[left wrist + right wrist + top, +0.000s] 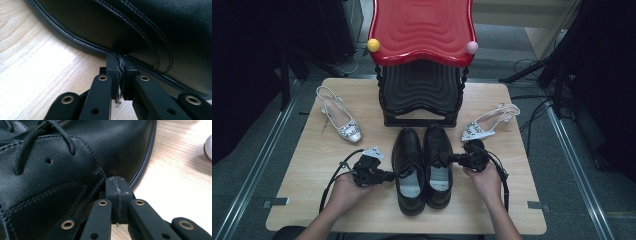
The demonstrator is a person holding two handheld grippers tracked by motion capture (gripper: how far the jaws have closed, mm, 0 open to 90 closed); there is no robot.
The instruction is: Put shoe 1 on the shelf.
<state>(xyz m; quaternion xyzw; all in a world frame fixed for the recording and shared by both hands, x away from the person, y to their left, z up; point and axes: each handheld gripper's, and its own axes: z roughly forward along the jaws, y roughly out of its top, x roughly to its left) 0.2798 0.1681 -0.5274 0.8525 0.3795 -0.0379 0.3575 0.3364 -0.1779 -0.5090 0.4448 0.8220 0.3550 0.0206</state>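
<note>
Two black leather lace-up shoes stand side by side on the wooden table (pixel 312 165), toes pointing away from me. My left gripper (pixel 390 176) lies level at the outer side of the left shoe (pixel 408 172). In the left gripper view its jaws are shut, nothing between them, with the left gripper (pixel 120 59) tips against the left shoe (pixel 150 30) at the sole's welt. My right gripper (pixel 451 159) is at the outer side of the right shoe (pixel 438 167). In the right gripper view the right gripper (pixel 115 181) is shut and empty, touching the right shoe (pixel 62 170) below the laces.
A silver slingback heel (pixel 340 121) lies at the table's left and its mate (pixel 488 125) at the right. Behind the shoes stands a black stool (pixel 422 92) with a red stool (pixel 422 27) stacked on it, bearing a yellow knob (pixel 373 45) and a pink knob (pixel 472 47).
</note>
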